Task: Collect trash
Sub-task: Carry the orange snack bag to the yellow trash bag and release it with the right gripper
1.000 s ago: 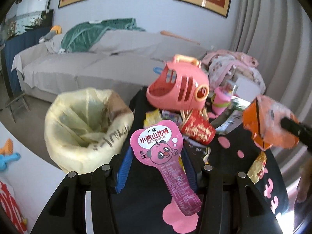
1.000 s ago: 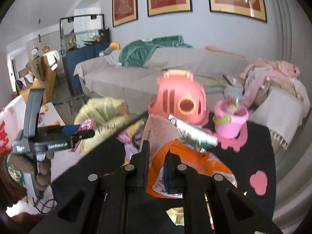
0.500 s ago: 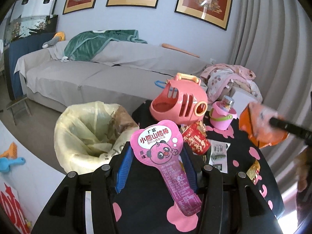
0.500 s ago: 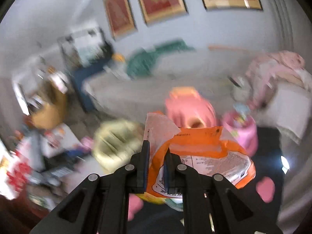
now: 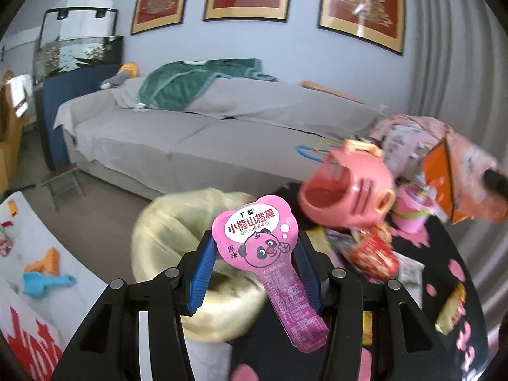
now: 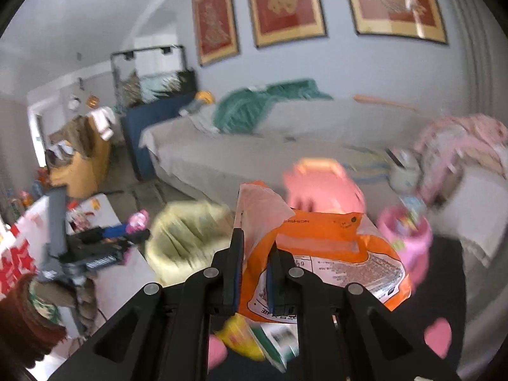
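Left wrist view: yellow-lined trash bin (image 5: 165,238) behind gripped pink wrapper (image 5: 257,241).

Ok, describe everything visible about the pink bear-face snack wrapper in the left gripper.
The pink bear-face snack wrapper is a glossy plastic film with a wide rounded head and a long narrow tail. It shows a white patch with Chinese characters, a cartoon bear face and small print down the tail. It stands upright between the left gripper's blue pads, in front of the yellow-lined trash bag.

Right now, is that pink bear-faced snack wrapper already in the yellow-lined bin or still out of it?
Out. The pink bear-faced snack wrapper stands between the left gripper fingers, above the yellow-lined bin.
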`<state>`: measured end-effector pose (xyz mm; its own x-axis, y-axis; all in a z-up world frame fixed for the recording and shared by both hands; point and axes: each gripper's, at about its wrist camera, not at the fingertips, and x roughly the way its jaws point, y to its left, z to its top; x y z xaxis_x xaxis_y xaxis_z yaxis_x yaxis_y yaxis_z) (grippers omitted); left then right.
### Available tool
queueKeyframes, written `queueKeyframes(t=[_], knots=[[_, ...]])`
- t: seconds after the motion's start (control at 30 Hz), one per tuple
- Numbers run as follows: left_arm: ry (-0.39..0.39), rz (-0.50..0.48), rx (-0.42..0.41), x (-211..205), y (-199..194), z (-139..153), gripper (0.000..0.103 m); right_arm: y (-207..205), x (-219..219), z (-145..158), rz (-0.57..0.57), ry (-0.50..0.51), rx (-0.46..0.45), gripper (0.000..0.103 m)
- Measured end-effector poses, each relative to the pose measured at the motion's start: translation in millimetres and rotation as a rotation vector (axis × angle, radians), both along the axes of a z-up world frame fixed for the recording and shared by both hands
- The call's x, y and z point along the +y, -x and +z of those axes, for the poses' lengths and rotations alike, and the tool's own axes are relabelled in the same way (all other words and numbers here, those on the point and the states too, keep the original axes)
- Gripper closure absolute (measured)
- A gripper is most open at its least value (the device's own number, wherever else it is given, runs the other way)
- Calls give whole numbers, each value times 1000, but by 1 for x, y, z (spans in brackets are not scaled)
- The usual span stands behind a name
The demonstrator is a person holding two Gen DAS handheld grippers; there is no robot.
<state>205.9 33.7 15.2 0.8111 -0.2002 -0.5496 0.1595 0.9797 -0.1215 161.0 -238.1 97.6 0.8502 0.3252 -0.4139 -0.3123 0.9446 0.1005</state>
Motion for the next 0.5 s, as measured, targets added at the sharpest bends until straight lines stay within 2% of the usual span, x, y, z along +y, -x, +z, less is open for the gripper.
queueKeyframes(t=[0.1, 0.23, 0.4, 0.5], knots=[[17, 9, 27, 17, -24, -6, 52, -27, 18, 12, 39, 8, -31, 92], [27, 38, 70, 33, -57, -22, 52, -63, 34, 12, 67, 5, -18, 92], [61, 43, 172, 42, -98, -61, 52, -104, 46, -12, 75, -1, 52, 92], [117, 1, 231, 45, -116, -84, 50, -122, 52, -30, 84, -8, 109, 92]])
